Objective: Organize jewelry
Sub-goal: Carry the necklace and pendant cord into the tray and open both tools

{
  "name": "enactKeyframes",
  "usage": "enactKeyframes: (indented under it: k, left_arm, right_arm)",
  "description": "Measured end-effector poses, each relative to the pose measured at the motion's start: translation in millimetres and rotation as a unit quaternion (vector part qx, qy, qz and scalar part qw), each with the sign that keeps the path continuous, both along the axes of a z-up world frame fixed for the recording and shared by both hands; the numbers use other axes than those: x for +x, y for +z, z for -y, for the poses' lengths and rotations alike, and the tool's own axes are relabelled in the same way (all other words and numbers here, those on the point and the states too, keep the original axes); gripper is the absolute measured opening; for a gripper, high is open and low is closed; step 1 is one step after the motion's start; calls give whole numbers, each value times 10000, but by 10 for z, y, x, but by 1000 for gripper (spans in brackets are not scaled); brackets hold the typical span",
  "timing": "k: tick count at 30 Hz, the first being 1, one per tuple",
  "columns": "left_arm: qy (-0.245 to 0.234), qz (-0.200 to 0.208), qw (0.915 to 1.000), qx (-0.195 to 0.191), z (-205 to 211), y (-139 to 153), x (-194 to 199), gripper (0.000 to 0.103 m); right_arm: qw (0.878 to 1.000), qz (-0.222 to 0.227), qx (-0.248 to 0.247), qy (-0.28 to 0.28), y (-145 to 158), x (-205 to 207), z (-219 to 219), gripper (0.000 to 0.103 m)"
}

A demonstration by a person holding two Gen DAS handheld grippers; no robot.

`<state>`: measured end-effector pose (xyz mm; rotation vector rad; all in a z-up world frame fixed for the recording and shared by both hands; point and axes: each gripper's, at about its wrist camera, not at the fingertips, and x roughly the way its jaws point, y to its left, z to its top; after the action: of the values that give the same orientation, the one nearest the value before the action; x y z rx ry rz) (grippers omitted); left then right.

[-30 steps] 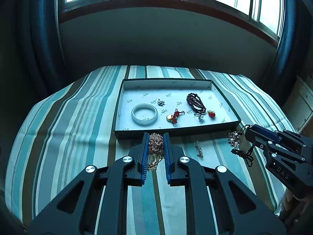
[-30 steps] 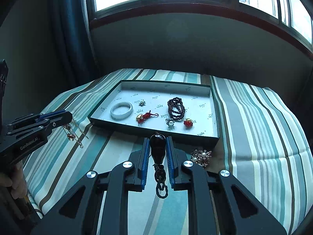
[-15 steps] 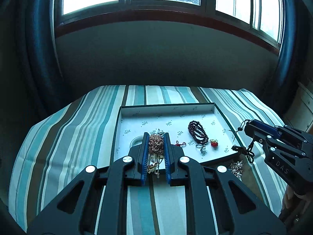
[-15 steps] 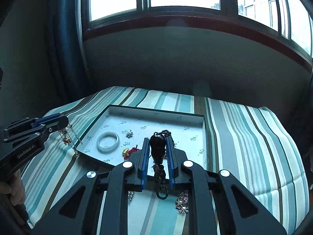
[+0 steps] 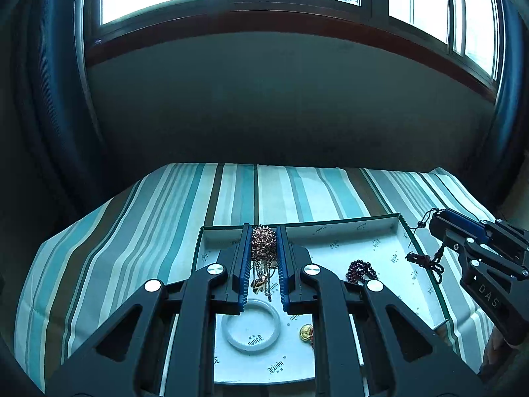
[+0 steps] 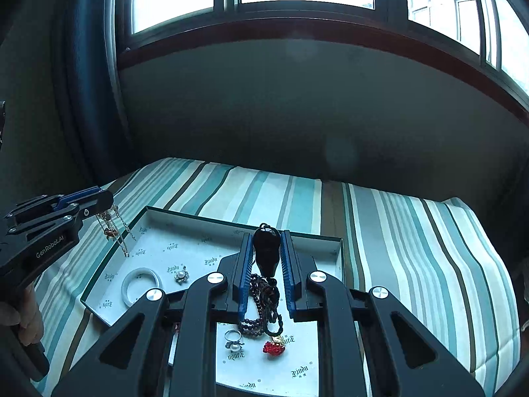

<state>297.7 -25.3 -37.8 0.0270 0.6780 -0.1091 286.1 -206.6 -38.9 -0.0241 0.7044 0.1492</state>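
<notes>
We are holding the left tool (image 5: 263, 258) clamped on a bunched gold chain (image 5: 263, 243) whose loose strands are dangling over the tray's left end, and they are risking snagging on the tray (image 5: 426, 266) wall or piling onto the white bangle (image 5: 252, 326) when released. The right tool (image 6: 267, 258) is gripping a black pendant (image 6: 266, 246), its cord hanging over the dark bead bracelet (image 6: 253, 311), ring (image 6: 233, 339) and red charm (image 6: 273, 347) at the tray's right end, where tangling is looking likely.

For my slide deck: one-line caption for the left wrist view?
Left gripper carries a bunched chain necklace over the white-lined tray, above a white bangle.
</notes>
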Motion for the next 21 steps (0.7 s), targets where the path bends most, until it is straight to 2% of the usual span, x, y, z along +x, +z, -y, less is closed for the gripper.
enactKeyframes:
  k: [10,17,21]
  left_arm:
    - [120,-916,9953,299,38,-728,676,14]
    - [51,-1315,9901,488,54,-1006,823,14]
    - [70,-1411,9886,529,42,-1082,849,15]
  right_arm:
    - [9940,-1091,7,-100,-754,602,156,17]
    - [9896,-1434,-110,-105,-1009,645,171,18]
    - [9891,-1460,-83,-163,-1032,611,197,18]
